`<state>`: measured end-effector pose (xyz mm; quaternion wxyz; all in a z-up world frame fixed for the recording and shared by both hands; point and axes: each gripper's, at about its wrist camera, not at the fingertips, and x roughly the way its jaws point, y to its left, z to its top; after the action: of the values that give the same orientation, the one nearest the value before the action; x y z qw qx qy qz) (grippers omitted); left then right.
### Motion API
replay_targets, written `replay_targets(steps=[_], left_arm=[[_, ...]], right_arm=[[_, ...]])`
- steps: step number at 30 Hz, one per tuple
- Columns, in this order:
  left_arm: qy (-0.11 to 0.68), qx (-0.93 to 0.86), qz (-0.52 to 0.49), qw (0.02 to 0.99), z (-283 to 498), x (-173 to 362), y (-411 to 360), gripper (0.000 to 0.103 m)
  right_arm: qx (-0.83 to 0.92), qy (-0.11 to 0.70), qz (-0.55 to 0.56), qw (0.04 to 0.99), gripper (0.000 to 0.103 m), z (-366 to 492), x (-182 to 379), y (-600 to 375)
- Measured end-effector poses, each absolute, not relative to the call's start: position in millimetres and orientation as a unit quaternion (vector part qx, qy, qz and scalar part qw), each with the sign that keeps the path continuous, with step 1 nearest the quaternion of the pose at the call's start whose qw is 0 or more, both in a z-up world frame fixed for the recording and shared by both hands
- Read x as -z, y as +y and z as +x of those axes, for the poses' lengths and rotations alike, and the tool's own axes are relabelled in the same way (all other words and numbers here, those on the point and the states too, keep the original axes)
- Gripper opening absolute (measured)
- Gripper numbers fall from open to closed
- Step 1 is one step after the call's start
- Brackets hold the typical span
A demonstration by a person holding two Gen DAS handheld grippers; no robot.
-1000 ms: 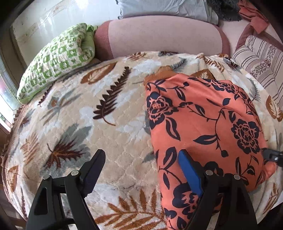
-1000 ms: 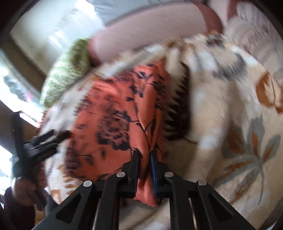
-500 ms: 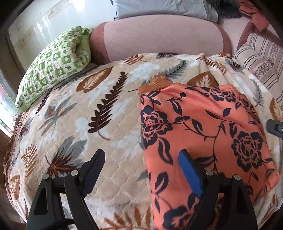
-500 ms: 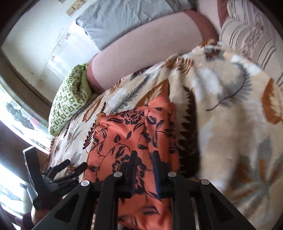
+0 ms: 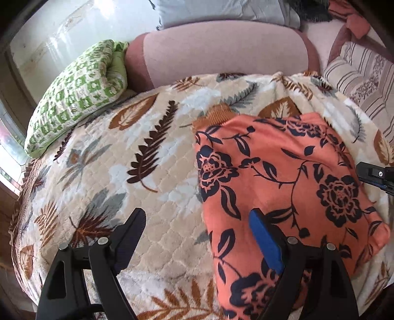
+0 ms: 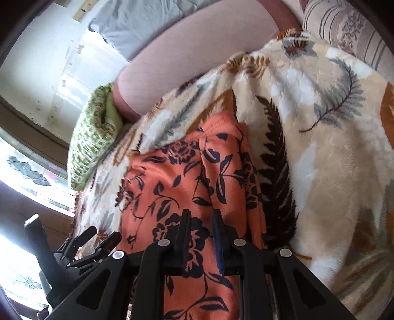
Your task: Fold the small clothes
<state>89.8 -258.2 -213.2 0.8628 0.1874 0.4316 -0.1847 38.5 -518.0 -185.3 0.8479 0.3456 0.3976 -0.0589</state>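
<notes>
Left gripper (image 5: pixel 197 222): jaws wide apart, nothing between them, hovering over the near edge of the leaf-print blanket (image 5: pixel 138 147); its blue-padded finger (image 5: pixel 264 242) sits above the orange floral garment (image 5: pixel 283 187), the other finger over bare blanket just beside the garment's left edge. Right gripper (image 6: pixel 200 222): jaws close together with a narrow gap, garment (image 6: pixel 187 177) fabric showing through the gap and beneath it, and nothing visibly pinched between the pads; can't tell whether the tips touch the cloth. Right gripper's tip also shows in the left wrist view (image 5: pixel 375 176), just beside the garment's right edge. Garment lies flat on the blanket as a folded roughly rectangular shape, ribbed orange-brown cuff (image 5: pixel 216 115) sticking out at its far left corner; in the right wrist view, layered edges stack along the garment's right side. Left gripper also visible in the right wrist view (image 6: pixel 98 242), off the garment's near left corner. Beyond the garment: pink upholstered backrest (image 5: pixel 221 51) at the blanket's far edge, green patterned pillow (image 5: pixel 76 93) far left of the garment, striped cushion (image 5: pixel 362 71) far right, grey cloth (image 5: pixel 221 12) on top of the backrest.
</notes>
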Motion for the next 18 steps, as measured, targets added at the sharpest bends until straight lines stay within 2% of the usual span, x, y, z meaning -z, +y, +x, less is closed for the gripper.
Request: replay_targets(steps=[2, 3, 18], left_arm=[[0.424, 0.186, 0.186, 0.867, 85, 206, -255, 0.086], [0.420, 0.186, 0.187, 0.868, 83, 203, -254, 0.086], [0.415, 0.192, 0.170, 0.873, 78, 191, -241, 0.086]], right_arm=[[0.058, 0.384, 0.357, 0.849, 0.054, 30, 181, -522], [0.057, 0.374, 0.362, 0.852, 0.076, 27, 179, -523], [0.072, 0.391, 0.364, 0.842, 0.077, 15, 187, -532]])
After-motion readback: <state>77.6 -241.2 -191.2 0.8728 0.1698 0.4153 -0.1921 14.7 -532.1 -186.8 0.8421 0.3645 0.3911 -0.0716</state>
